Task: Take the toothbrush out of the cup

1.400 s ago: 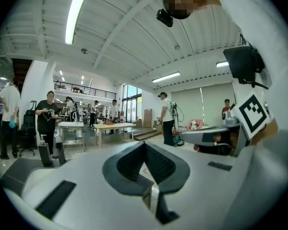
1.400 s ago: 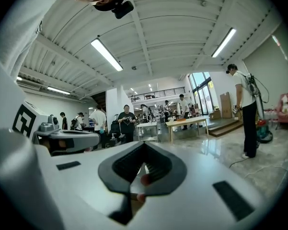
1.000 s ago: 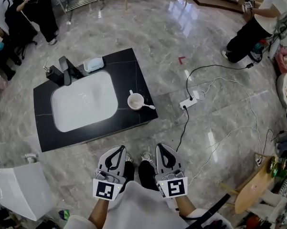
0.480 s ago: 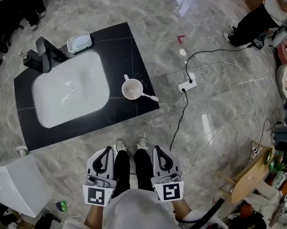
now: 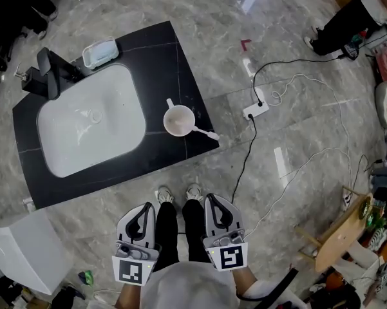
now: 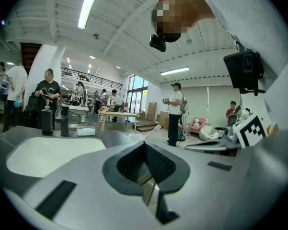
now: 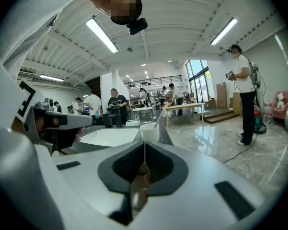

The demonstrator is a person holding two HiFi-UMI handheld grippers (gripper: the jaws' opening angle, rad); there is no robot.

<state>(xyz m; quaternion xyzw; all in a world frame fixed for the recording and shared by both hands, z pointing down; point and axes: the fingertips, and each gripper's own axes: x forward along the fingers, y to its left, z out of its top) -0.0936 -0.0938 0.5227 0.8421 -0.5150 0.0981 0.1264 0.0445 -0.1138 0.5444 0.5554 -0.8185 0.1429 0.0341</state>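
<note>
Waiting at the counter, both claws closed and empty

The left claw and the right claw are held side by side, low and near the body, above the person's shoes and well apart from the counter. In the left gripper view the jaws of the left claw are seen pressed together with nothing between them. The right claw is likewise seen closed on nothing in its own view. The cup is set on the black counter, just right of the white sink. The toothbrush is seen standing in the cup, leaned out over its right rim. A tap and a soap dish are placed at the counter's far side. A power strip is laid on the floor to the right.
</note>
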